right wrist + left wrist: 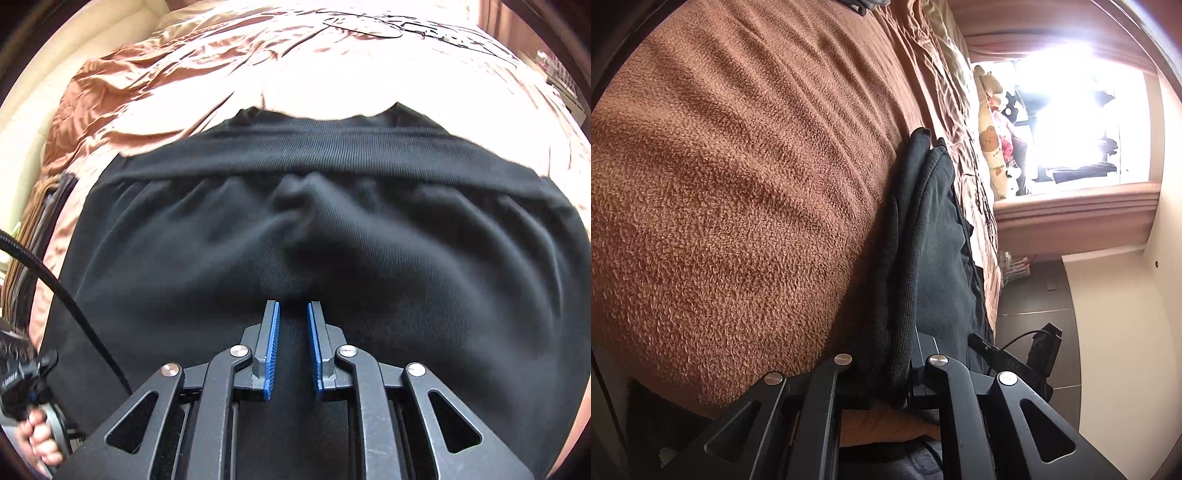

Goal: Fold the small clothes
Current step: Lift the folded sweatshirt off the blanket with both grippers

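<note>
Your left gripper [892, 384] was clenched on a folded edge of the black garment [934, 240], which lay on the brown fleece blanket [738, 184]; your right gripper [293, 314] hovered over the same one garment [332, 229] on the satin sheet [221, 74], its blue pads [272, 354] slightly parted, gripping nothing; no label was legible.

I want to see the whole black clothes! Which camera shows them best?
The right wrist view: the black garment spreads wide across the picture, ribbed band at the top. The left wrist view shows only its bunched edge, pinched in the left gripper.
</note>
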Demonstrator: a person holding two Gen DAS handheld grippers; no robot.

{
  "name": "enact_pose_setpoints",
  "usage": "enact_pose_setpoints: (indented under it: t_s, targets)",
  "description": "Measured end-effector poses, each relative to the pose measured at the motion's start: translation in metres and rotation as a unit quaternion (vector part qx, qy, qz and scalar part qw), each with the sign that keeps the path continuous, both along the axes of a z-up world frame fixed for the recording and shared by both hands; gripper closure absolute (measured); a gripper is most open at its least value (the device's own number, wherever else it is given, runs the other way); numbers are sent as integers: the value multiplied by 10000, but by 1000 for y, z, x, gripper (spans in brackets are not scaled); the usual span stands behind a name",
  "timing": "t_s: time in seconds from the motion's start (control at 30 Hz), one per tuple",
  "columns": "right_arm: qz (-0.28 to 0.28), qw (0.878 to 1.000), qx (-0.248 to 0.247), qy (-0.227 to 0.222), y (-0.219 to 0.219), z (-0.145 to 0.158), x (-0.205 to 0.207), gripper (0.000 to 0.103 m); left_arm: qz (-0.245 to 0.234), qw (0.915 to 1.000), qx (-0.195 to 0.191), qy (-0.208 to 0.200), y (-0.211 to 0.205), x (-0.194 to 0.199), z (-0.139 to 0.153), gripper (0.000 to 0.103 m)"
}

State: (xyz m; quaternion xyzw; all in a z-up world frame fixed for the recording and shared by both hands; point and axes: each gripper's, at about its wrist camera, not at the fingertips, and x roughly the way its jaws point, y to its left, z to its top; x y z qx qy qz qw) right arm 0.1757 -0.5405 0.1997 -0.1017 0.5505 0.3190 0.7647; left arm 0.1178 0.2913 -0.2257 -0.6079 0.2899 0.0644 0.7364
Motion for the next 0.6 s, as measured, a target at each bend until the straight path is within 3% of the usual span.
enact_pose_setpoints:
  t_s: [0.47,0.6]
  targets:
    - [-243,9997,-89,51,52,-21,64,94,67,9999,-33,87,-5,-1,1,92]
    - [-227,9996,-124,147,56,-8,58,94,59,10000,-61,52,-5,2,3,92]
